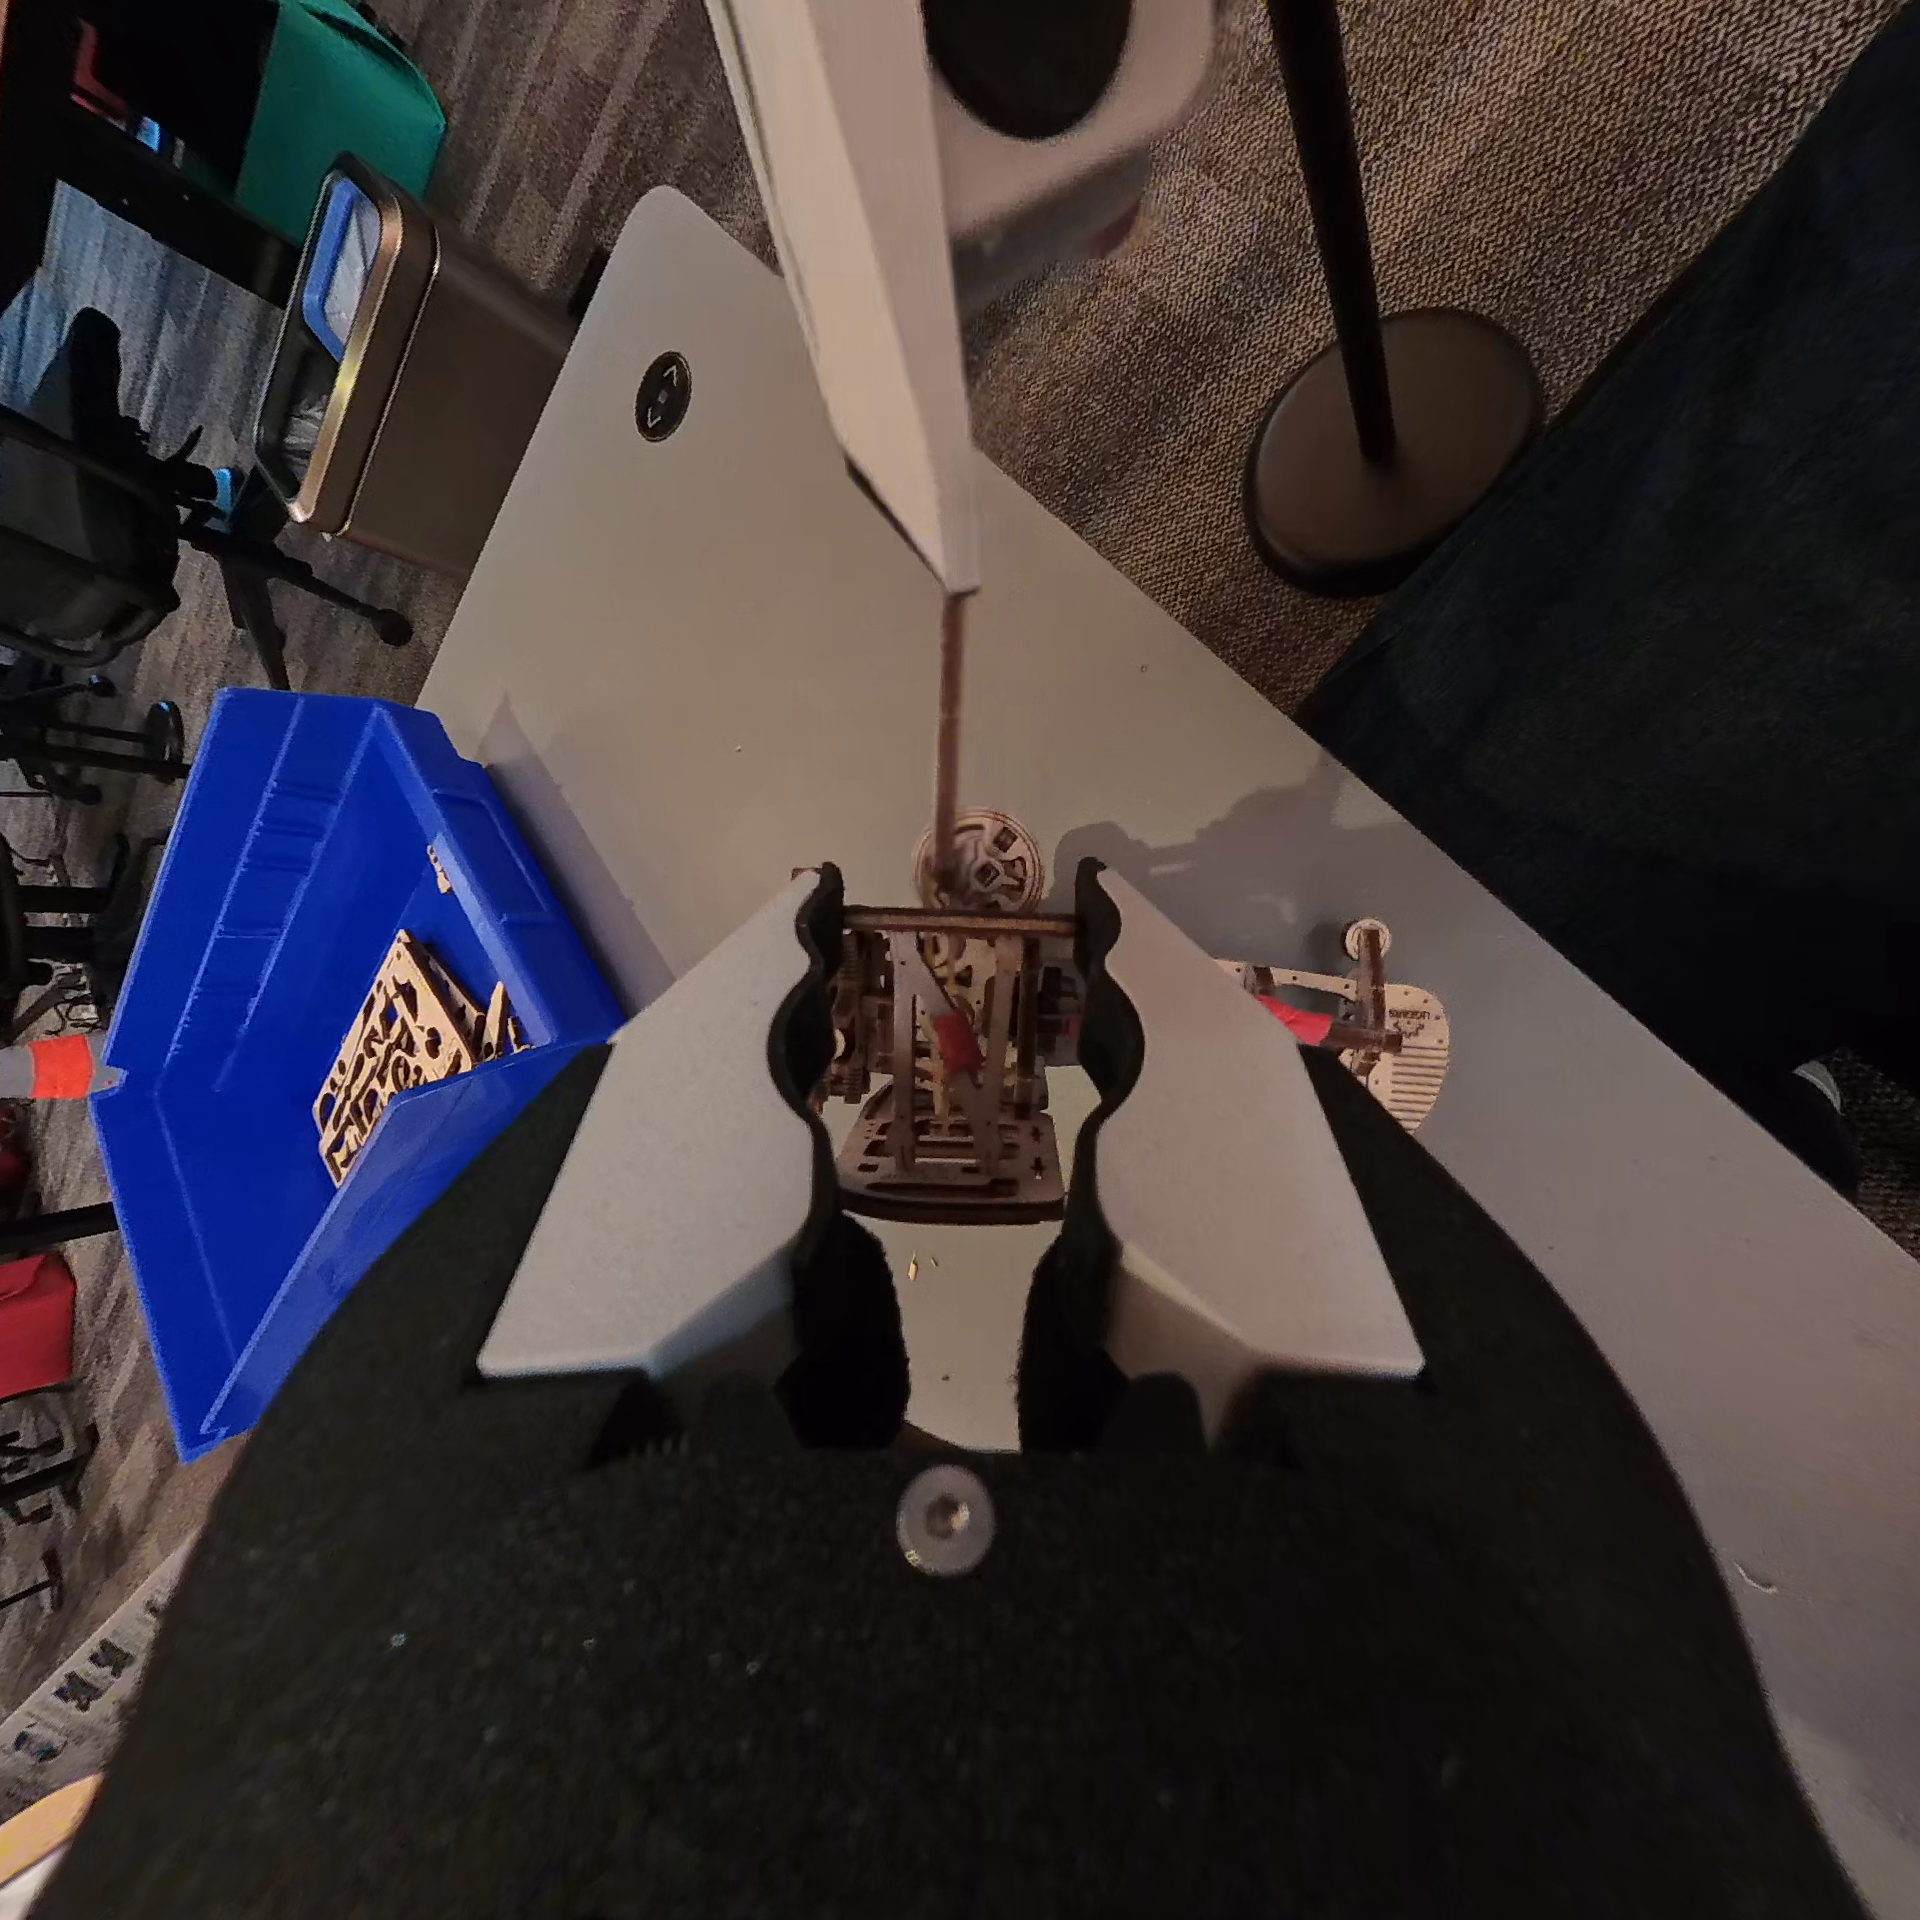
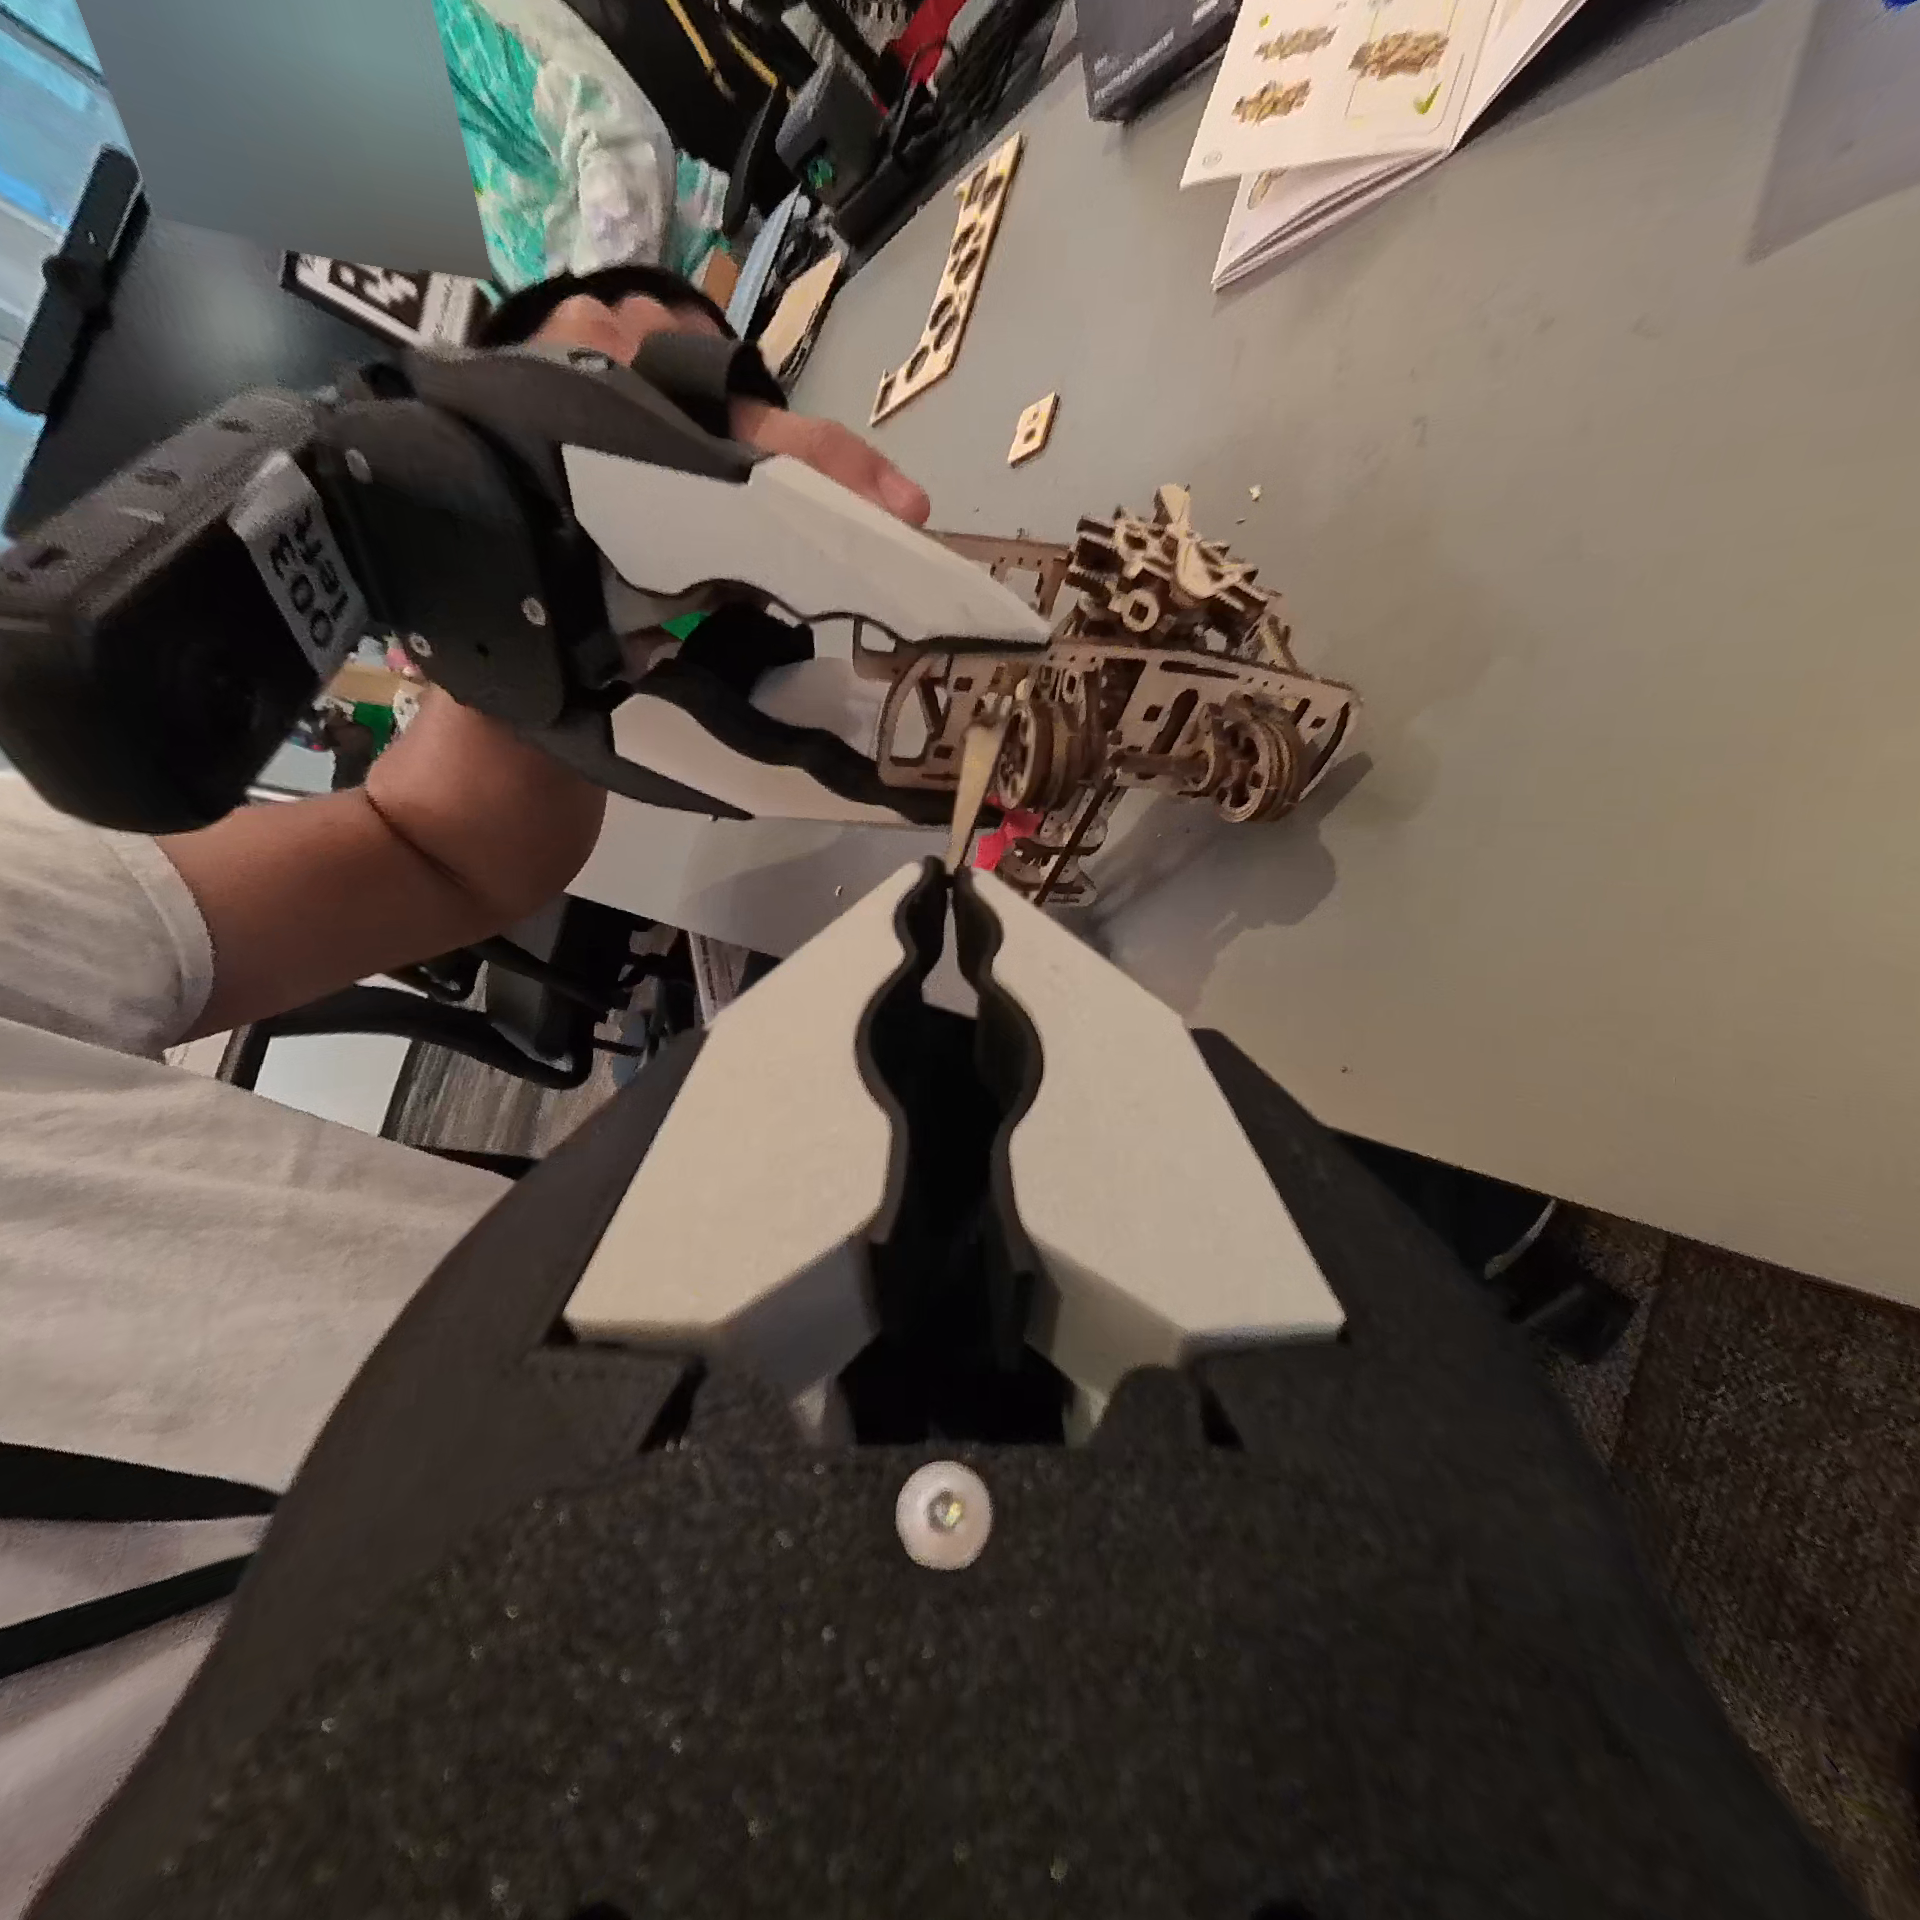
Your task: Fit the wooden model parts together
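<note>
Two claws meet over one half-built wooden model (image 2: 1122, 686) on the grey surface (image 2: 1558, 727), near its front edge. Our left claw (image 1: 954, 894) is clamped across the model's frame, its black-lined fingers (image 1: 810, 997) pressing either side, apparently to steady the piece while a part goes in. Our right claw (image 2: 948, 871) is pinched shut on a thin wooden stick (image 2: 975, 774), pointing it at the side of the frame beside a small wheel; the stick's far end looks to be at or in the model, though we cannot tell whether it is seated. We judge this the insertion step, with the hold serving as an anvil against the push.

Just beyond the model, in the left wrist view, lies a round wooden disc (image 1: 997, 857), and to the right a flat wooden subassembly (image 1: 1371, 1023) with a red piece lies near the surface's edge. A blue bin (image 1: 291, 987) of laser-cut sheets stands on the other side, touching nothing. Farther back we see a punched-out wooden sheet (image 2: 951, 281), a small square offcut (image 2: 1034, 428) and an open instruction booklet (image 2: 1340, 114), all well apart from the work. Room is open behind the model; the edge on the right claw's side is close, so a slipped stick could drop to the carpet.
</note>
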A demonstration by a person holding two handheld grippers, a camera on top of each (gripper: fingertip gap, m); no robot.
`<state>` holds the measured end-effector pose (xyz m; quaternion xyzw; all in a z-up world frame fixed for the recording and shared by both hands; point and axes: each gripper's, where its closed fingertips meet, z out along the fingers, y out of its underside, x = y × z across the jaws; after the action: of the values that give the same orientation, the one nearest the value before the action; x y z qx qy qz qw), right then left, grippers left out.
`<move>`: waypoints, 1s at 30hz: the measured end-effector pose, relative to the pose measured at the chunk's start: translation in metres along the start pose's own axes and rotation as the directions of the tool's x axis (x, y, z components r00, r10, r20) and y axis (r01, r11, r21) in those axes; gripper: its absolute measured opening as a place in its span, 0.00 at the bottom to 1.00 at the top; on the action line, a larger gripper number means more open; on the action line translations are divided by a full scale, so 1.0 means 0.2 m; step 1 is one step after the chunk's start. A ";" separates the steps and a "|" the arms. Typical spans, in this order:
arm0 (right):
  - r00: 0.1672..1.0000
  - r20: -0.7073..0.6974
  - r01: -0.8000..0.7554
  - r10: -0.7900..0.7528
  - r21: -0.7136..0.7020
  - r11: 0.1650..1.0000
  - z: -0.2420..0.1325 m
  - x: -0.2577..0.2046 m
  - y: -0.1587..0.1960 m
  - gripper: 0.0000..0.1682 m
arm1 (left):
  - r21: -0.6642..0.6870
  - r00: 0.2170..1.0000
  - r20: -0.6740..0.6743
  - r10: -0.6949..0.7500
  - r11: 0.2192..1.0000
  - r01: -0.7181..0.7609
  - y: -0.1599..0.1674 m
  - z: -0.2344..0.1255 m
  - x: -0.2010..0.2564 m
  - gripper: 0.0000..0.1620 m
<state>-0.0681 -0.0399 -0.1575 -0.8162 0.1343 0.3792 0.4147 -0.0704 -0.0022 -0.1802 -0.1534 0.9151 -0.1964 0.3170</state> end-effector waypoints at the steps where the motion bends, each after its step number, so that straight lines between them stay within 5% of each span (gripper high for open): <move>1: 1.000 0.015 -0.008 0.008 0.006 1.000 -0.01 0.00 -0.01 0.00 | 0.000 1.000 0.000 0.001 1.000 -0.001 0.00 0.00 0.00 0.26; 30: 0.996 0.053 0.075 -0.069 -0.124 0.989 0.05 -0.06 0.11 0.01 | 0.016 1.000 0.008 0.004 1.000 -0.004 -0.01 0.00 0.01 0.26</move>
<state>-0.0928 -0.0462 -0.1655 -0.8357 0.0703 0.3915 0.3787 -0.0710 -0.0036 -0.1803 -0.1498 0.9124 -0.2026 0.3224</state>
